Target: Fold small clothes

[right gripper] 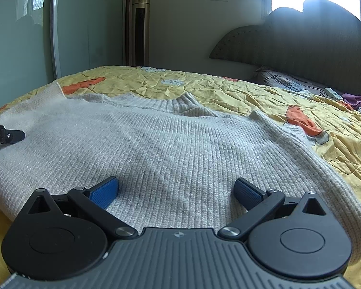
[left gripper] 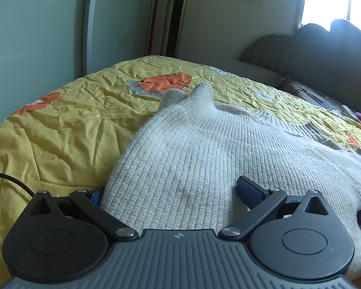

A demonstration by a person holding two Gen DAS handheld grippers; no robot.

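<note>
— Sweater: what does it look like?
— Pale grey ribbed knit, fuzzy, lying spread on the yellow quilt ahead of both grippers. Its ribbed collar lies at the far side from the right gripper.
— And by the left gripper?
— The knit humps up there, with a cuff standing in a peak far ahead of it.
— Are the grippers holding it?
— No. Right gripper's jaws are spread wide, blue pads resting on the knit. Left gripper's are also spread; the sweater's edge lies between them, covering most of the left pad.
</note>
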